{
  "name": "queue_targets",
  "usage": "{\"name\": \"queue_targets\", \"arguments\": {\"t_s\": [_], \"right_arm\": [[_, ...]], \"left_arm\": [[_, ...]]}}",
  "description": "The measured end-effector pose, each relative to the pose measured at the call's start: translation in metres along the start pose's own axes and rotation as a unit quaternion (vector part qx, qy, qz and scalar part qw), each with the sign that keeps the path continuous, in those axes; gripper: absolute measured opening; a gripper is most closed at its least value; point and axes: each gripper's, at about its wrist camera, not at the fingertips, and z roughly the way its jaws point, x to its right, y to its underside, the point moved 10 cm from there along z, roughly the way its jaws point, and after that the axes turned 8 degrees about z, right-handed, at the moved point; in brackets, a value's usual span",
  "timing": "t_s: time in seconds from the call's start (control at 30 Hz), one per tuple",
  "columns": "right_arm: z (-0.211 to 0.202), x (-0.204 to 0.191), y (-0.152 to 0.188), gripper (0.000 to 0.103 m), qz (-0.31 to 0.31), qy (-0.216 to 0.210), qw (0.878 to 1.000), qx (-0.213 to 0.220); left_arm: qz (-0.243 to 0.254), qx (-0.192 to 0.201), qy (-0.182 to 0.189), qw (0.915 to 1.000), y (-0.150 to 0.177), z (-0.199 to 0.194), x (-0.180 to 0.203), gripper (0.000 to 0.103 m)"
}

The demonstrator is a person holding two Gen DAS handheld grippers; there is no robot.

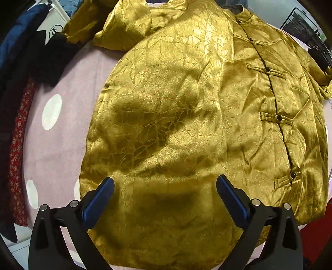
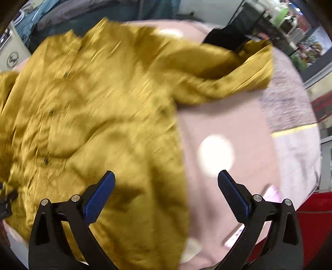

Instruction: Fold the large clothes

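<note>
- Gold jacket (image 1: 176, 116): shiny brocade cloth with a woven leaf pattern. It lies spread on the pink cloth (image 1: 62, 133), front side up.
- Left wrist view: one side panel of the jacket is laid over the body, with its edge running close to the button line. A dark placket with knot buttons (image 1: 279, 118) runs down the right half of the frame; the stand collar (image 1: 243, 15) is at the top.
- One sleeve (image 1: 128, 27) lies bunched at the top left of the jacket, with its cuff near the dark garments (image 1: 41, 60) piled at the edge.
- Pink cloth: it has white dots (image 1: 51, 112) and covers the counter under the jacket.
- Left hand-held gripper (image 1: 165, 182): jaws spread wide, blue pads (image 1: 97, 203) on both sides, nothing between them. It hovers over the lower hem area of the jacket; I cannot tell if it touches the cloth.
- Right wrist view is strongly motion-blurred. The jacket (image 2: 93, 124) fills the left half and the pink cloth (image 2: 228, 116) the right half.
- The other sleeve (image 2: 228, 68) stretches out to the upper right across the pink cloth, with a black item (image 2: 226, 37) just behind its cuff.
- Right hand-held gripper (image 2: 166, 176): jaws spread wide and holding nothing. Its left finger sits over the jacket's side edge and its right finger over bare pink cloth, near a white dot (image 2: 215, 155).
- A red surface (image 2: 311, 224) shows at the lower right past the cloth edge.
</note>
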Motion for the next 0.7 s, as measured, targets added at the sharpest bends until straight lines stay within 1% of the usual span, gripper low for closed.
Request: {"name": "queue_targets", "arguments": {"t_s": [0.07, 0.1, 0.17, 0.23, 0.3, 0.37, 0.4, 0.43, 0.5, 0.53, 0.57, 0.6, 0.63, 0.7], "right_arm": [[-0.002, 0.024, -0.031, 0.098, 0.009, 0.011, 1.0, 0.016], [-0.002, 0.038, -0.053, 0.098, 0.01, 0.018, 0.999, 0.025], [0.006, 0.043, -0.086, 0.098, 0.008, 0.03, 0.999, 0.044], [0.007, 0.06, -0.118, 0.098, 0.0, 0.045, 0.998, 0.054], [0.02, 0.068, -0.146, 0.095, -0.004, 0.054, 0.997, 0.062], [0.029, 0.081, -0.163, 0.094, 0.0, 0.051, 0.997, 0.064], [0.039, 0.089, -0.174, 0.09, 0.003, 0.047, 0.997, 0.056], [0.049, 0.093, -0.178, 0.087, 0.005, 0.04, 0.998, 0.044], [0.073, 0.102, -0.19, 0.075, 0.008, 0.026, 0.999, 0.019], [0.081, 0.104, -0.192, 0.072, 0.008, 0.024, 1.0, 0.008], [0.092, 0.108, -0.192, 0.066, 0.008, 0.021, 1.0, -0.01], [0.102, 0.114, -0.19, 0.055, 0.011, 0.018, 0.999, -0.025], [0.106, 0.116, -0.187, 0.048, 0.016, 0.009, 0.999, -0.032], [0.11, 0.122, -0.18, 0.02, 0.04, -0.039, 0.998, -0.039]], "left_arm": [[0.0, 0.002, -0.008, 1.0, -0.005, -0.005, 0.003, 0.096], [-0.001, 0.003, -0.01, 0.9999, -0.008, -0.007, 0.005, 0.096], [-0.012, 0.003, -0.019, 0.9997, -0.016, -0.012, 0.011, 0.096], [-0.033, 0.005, -0.025, 0.9991, -0.023, -0.019, 0.016, 0.096], [-0.065, 0.01, -0.014, 0.9978, -0.032, -0.025, 0.03, 0.096], [-0.079, -0.002, -0.012, 0.9968, -0.038, -0.024, 0.047, 0.096], [-0.083, -0.006, -0.012, 0.9965, -0.04, -0.024, 0.055, 0.096], [-0.086, -0.006, -0.011, 0.9962, -0.045, -0.025, 0.064, 0.096], [-0.087, -0.004, -0.01, 0.9962, -0.054, -0.03, 0.083, 0.096], [-0.083, -0.004, -0.008, 0.9965, -0.058, -0.032, 0.093, 0.096], [-0.077, -0.004, -0.007, 0.997, -0.062, -0.035, 0.105, 0.096], [-0.067, -0.003, -0.007, 0.9977, -0.067, -0.036, 0.114, 0.096], [-0.056, -0.002, -0.012, 0.9983, -0.065, -0.035, 0.122, 0.096], [-0.039, -0.002, -0.024, 0.999, -0.072, -0.037, 0.131, 0.096]]}}
